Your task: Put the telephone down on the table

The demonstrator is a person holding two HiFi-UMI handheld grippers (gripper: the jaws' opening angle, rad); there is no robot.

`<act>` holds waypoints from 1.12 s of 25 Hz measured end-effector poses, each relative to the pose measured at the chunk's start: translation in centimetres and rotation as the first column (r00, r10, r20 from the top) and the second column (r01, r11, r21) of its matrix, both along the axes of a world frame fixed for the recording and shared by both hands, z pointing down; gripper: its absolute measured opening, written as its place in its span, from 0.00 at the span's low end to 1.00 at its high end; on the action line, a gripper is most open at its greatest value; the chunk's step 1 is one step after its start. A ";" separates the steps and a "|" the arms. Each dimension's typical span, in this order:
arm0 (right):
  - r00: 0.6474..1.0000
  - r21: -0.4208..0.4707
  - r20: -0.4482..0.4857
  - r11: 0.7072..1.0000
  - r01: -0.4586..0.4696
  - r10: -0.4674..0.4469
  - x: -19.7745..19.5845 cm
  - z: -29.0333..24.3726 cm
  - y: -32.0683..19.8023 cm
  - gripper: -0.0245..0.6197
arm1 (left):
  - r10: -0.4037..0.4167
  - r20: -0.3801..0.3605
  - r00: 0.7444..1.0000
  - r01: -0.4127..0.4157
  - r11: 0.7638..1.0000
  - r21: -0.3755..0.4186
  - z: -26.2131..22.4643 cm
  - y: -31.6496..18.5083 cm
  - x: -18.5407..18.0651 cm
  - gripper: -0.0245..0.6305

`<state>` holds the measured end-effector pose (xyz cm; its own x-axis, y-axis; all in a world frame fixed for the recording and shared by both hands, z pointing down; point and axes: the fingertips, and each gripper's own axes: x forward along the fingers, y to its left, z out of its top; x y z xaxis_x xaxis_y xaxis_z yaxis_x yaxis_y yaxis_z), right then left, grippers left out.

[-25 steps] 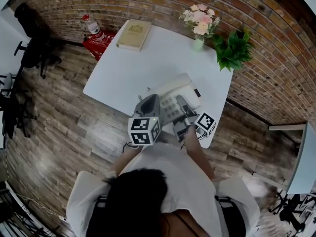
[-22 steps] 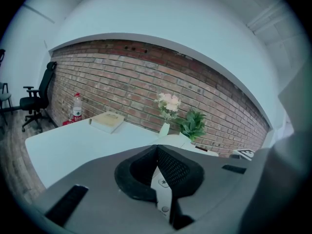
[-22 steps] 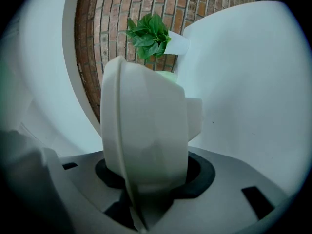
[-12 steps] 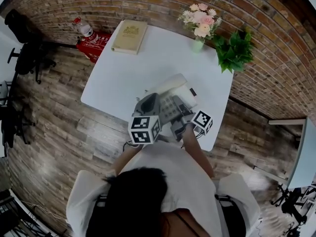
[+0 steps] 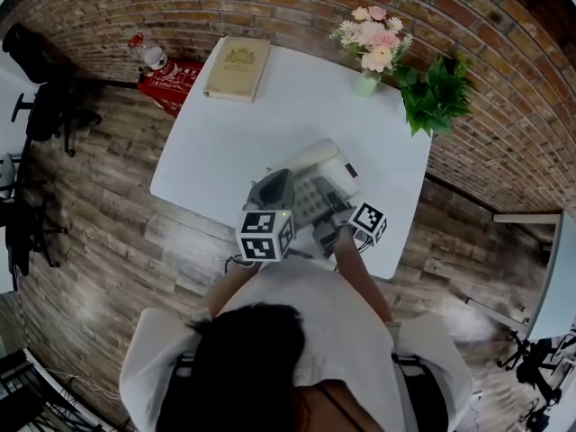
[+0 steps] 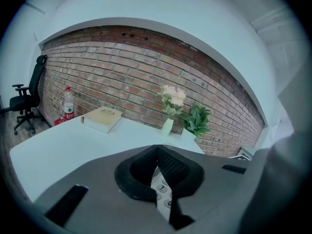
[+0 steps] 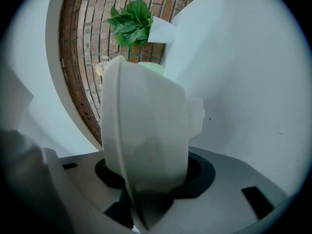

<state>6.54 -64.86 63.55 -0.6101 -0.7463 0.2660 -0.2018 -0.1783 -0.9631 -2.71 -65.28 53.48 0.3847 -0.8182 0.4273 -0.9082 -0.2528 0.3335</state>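
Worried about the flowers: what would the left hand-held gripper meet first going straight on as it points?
The left hand-held gripper would likely meet the telephone, whose keypad shows through the slit between its jaws; past that, the table, short of the flower vase. Depth is unclear.

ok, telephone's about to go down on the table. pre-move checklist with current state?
1. Right gripper grip on the telephone: ok, the white body fills its jaws.
2. Left gripper grip: ok, jaws stand close together on the keypad side.
3. Telephone over the table: ok.
4. Base touching the tabletop: cannot tell.
5. Landing area free: ok; the book, flower vase and plant sit at the far edge.
6. Margin to the near table edge: cannot tell, the grippers cover that side.
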 end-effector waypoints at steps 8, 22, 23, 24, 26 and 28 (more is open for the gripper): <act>1.000 -0.016 0.002 1.000 -0.001 0.001 -0.6 1.5 -0.5 0.39 | 0.024 0.008 1.000 -0.024 1.000 -0.011 0.6 -0.4 -0.1 0.07; 1.000 -0.013 0.012 1.000 -0.021 0.021 -0.3 2.1 -0.5 0.39 | 0.035 0.006 0.999 -0.034 0.999 -0.023 1.0 -0.6 0.3 0.07; 1.000 -0.014 0.012 1.000 -0.023 0.023 -0.3 2.1 -0.4 0.39 | 0.033 0.006 0.999 -0.033 0.999 -0.024 1.0 -0.6 0.2 0.07; 1.000 -0.016 0.009 1.000 -0.024 0.024 -0.3 2.1 -0.4 0.39 | 0.031 0.006 0.999 -0.031 0.999 -0.024 1.0 -0.5 0.2 0.07; 1.000 -0.021 -0.018 1.000 -0.016 0.015 -0.2 2.4 -0.3 0.39 | 0.029 0.006 1.000 -0.029 0.999 -0.023 1.1 -0.5 0.1 0.07; 0.998 -0.031 -0.058 1.000 -0.003 0.001 -0.2 2.7 -0.1 0.39 | 0.030 0.006 1.000 -0.029 0.999 -0.021 1.1 -0.5 0.2 0.07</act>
